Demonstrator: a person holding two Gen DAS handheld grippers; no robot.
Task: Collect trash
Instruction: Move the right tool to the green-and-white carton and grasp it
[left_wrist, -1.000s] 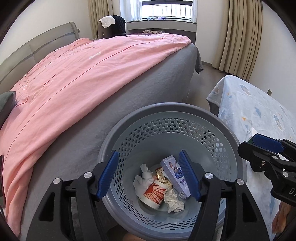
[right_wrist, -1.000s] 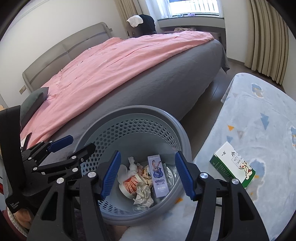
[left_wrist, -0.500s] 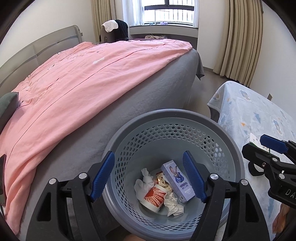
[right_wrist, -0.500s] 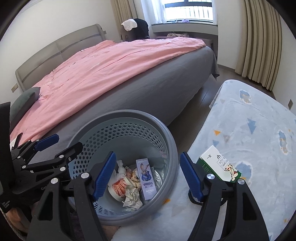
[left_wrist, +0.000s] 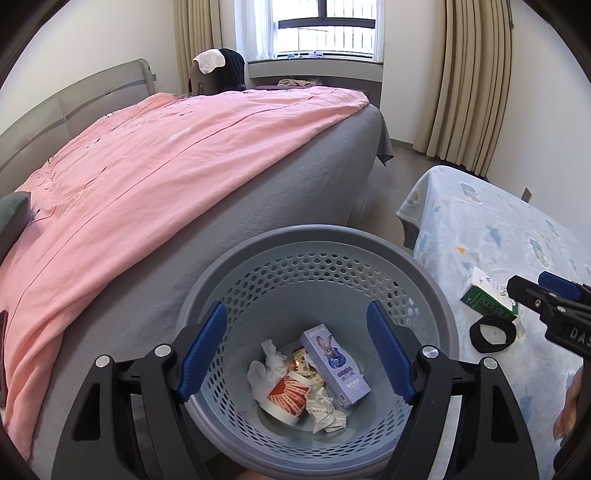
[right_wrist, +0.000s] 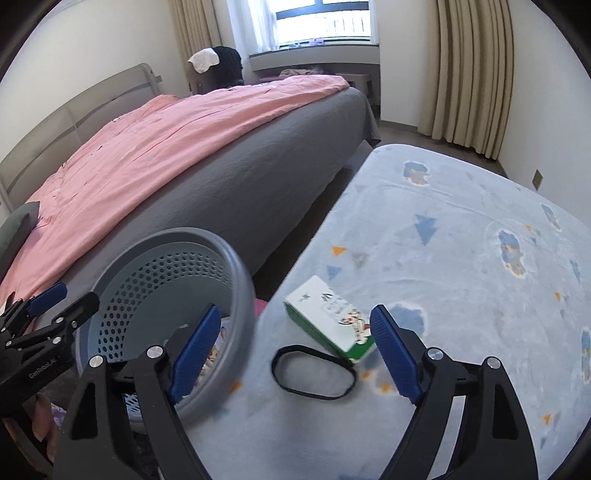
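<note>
A grey perforated trash basket (left_wrist: 317, 243) stands between the bed and a blue blanket; it also shows in the right wrist view (right_wrist: 236, 280). Inside lie a purple rabbit carton (left_wrist: 334, 363), a red-and-white paper cup (left_wrist: 286, 397) and crumpled tissues (left_wrist: 327, 408). My left gripper (left_wrist: 297, 350) is open and empty above the basket. My right gripper (right_wrist: 295, 354) is open and empty above the blanket, just short of a green-and-white box (right_wrist: 328, 319) and a black band loop (right_wrist: 314, 373). The box (left_wrist: 487, 293) and the loop (left_wrist: 493, 334) also show in the left wrist view.
A bed with a pink cover (left_wrist: 155, 166) and grey sheet fills the left. The light blue patterned blanket (right_wrist: 461, 258) covers a low surface on the right. Curtains (left_wrist: 472, 81) and a window stand at the back. A dark chair (left_wrist: 221, 70) stands by the window.
My right gripper has swung right, from over the basket to over the blanket near the green box and black loop. My left gripper has risen a little above the basket. Both stay open.
</note>
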